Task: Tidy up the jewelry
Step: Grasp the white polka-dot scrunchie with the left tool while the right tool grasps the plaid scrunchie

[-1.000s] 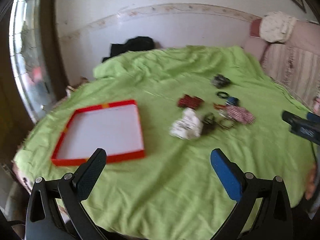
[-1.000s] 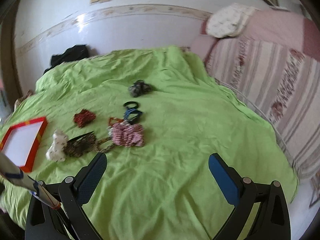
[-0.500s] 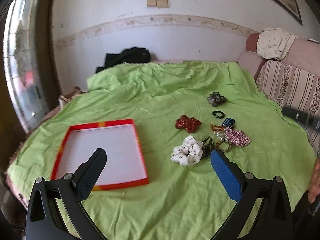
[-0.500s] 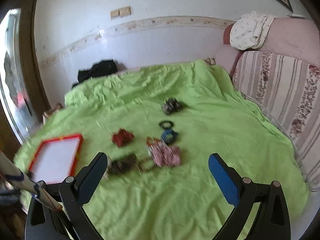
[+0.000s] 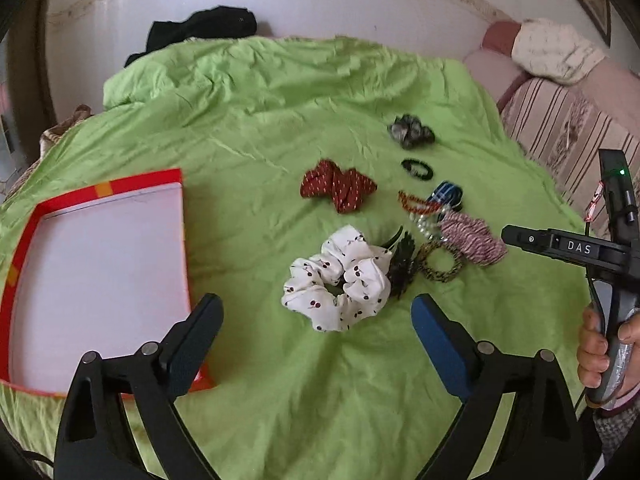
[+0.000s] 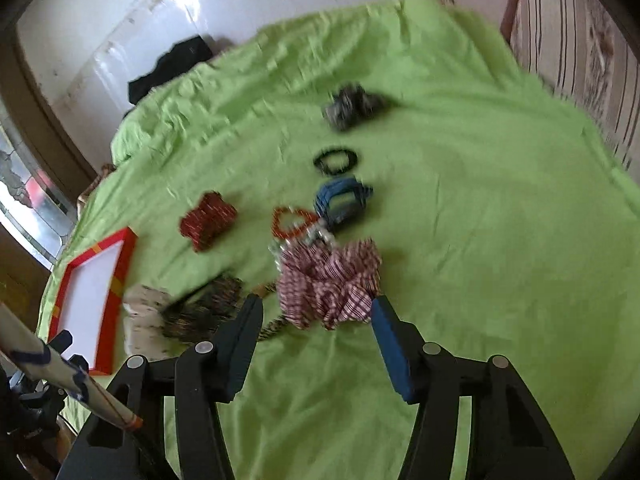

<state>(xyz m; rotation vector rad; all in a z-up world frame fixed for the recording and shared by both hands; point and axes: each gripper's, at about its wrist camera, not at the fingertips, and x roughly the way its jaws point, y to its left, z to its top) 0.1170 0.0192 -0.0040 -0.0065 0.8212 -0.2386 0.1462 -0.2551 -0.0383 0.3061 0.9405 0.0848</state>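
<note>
Both claws are hovering low over the bright green bedsheet (image 5: 280, 128), pointing forward across the bed. The left claw (image 5: 316, 322) has its jaws spread wide with nothing between them, sitting just short of the white cherry-print fabric scrunchie (image 5: 340, 280). Off to its left lies the shallow red-rimmed white tray (image 5: 100, 264), nothing in it.

The right claw (image 6: 316, 320) is also open, a bit narrower, and its fingertips sit either side of the near edge of the red-and-white plaid scrunchie (image 6: 328, 280). That view is motion-blurred, so I can't tell whether the pads actually touch the fabric. From the left camera you can see the right hand (image 5: 604, 352) wrapped around the handle at the far right edge.

The rest of the pile sits together mid-bed: a dark red dotted scrunchie (image 5: 338, 186), a thin black hair tie (image 5: 417, 169), a grey crumpled scrunchie (image 5: 410, 131), a blue claw clip (image 6: 340, 200), an orange beaded bracelet (image 6: 290, 222) and a leopard-print hair band (image 5: 438, 268).
</note>
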